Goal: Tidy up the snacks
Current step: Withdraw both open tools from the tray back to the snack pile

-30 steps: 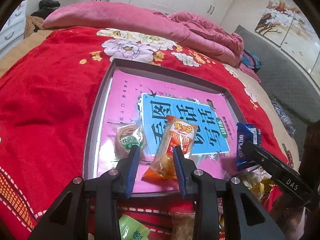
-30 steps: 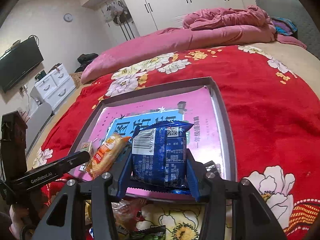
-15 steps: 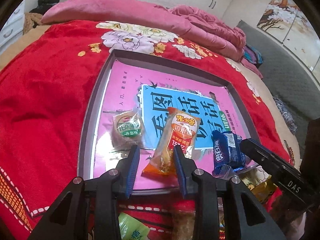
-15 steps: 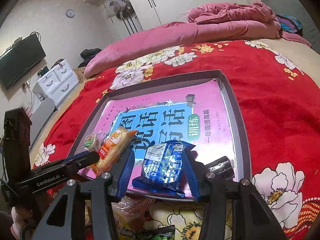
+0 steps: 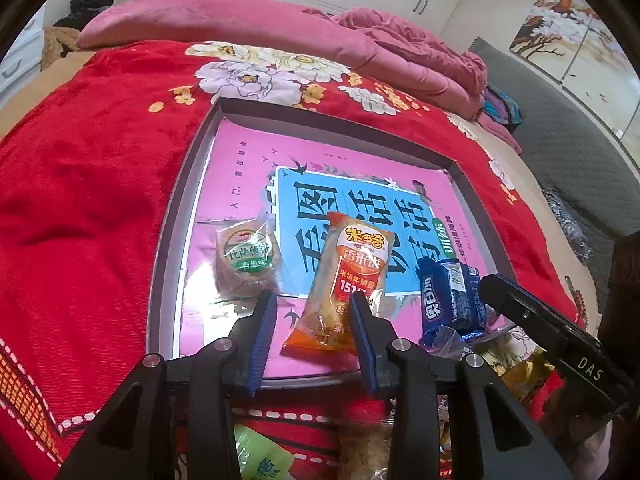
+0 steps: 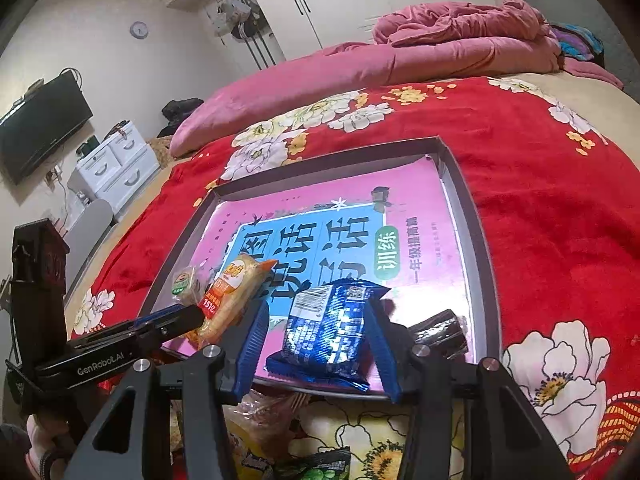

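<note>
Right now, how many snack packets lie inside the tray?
4: a round green-label packet at the left, an orange rice-cracker packet beside it, a blue packet between the right tongs, a dark packet at the right corner. Others may be hidden.

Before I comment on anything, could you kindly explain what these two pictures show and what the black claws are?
A person holds a two-finger gripper in each hand, and each carries a fisheye camera looking along its fingers. One picture is from the left gripper, the other from the right gripper. On a red bedspread lies a tray with snacks: a round biscuit, an orange packet and a dark packet. The left jaws have just been opening, with the orange packet lying loose between them. The right jaws appear closed on a blue packet.
</note>
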`<state>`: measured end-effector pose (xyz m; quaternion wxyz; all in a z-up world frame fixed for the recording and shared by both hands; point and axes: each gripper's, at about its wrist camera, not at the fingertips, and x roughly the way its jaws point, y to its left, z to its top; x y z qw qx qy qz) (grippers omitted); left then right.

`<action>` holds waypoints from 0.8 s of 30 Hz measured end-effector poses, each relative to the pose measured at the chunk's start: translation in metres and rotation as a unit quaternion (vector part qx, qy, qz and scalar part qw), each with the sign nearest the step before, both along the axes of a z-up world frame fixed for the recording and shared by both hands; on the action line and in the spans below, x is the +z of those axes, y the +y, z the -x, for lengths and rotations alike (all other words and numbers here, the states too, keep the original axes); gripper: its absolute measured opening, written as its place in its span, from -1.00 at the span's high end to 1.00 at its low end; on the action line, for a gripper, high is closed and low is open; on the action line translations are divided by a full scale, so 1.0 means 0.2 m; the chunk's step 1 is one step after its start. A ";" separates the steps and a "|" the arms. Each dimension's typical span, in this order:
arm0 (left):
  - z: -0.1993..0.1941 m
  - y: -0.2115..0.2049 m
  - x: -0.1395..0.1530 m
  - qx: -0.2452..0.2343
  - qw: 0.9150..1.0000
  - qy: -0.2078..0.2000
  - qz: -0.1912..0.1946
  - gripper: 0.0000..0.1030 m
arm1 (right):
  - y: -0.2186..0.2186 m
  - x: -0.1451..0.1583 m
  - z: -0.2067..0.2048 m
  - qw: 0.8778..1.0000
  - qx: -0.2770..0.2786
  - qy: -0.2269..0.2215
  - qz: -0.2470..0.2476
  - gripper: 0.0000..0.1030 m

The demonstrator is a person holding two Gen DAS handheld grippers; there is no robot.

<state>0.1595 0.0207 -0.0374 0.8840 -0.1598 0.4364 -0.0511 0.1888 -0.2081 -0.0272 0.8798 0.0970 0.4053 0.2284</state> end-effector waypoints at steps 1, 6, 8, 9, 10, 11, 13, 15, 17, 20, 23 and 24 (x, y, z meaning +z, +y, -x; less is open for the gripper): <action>0.00 0.00 0.00 -0.001 1.000 0.000 0.000 0.21 | 0.00 0.00 0.00 1.000 -0.002 0.000 0.001 0.03; 0.00 -0.01 0.00 -0.004 1.000 -0.001 -0.002 0.14 | -0.01 0.01 0.00 1.000 -0.006 -0.003 0.004 0.03; 0.01 -0.01 0.00 -0.004 1.000 -0.001 -0.001 0.12 | -0.01 0.01 0.00 1.000 -0.007 -0.003 0.005 0.03; 0.00 -0.01 0.00 -0.004 1.000 -0.001 -0.001 0.09 | -0.02 0.01 0.00 1.000 -0.008 -0.004 0.005 0.02; 0.00 -0.01 0.01 -0.005 1.000 -0.001 0.000 0.07 | -0.02 0.01 0.01 1.000 -0.009 -0.006 0.005 0.00; 0.00 -0.01 0.01 -0.006 1.000 -0.001 0.001 0.06 | -0.02 0.01 0.01 1.000 -0.009 -0.007 0.005 -0.01; 0.01 -0.01 0.01 -0.006 1.000 -0.002 0.000 0.02 | -0.02 0.02 0.01 1.000 -0.011 -0.008 0.006 -0.05; 0.01 -0.01 0.01 -0.006 1.000 -0.002 0.001 0.00 | -0.02 0.02 0.01 1.000 -0.013 -0.010 0.008 -0.08; 0.01 -0.01 0.01 -0.006 1.000 -0.003 0.002 -0.01 | -0.02 0.03 0.01 1.000 -0.014 -0.011 0.008 -0.09; 0.01 -0.01 0.02 -0.004 1.000 -0.003 0.005 -0.05 | -0.03 0.03 0.01 1.000 -0.019 -0.013 0.007 -0.15; 0.02 0.00 0.03 -0.003 1.000 -0.006 0.004 -0.12 | -0.04 0.03 0.02 1.000 -0.022 -0.014 0.004 -0.18; 0.02 0.00 0.03 -0.002 1.000 -0.008 0.003 -0.14 | -0.04 0.04 0.02 1.000 -0.022 -0.015 0.003 -0.19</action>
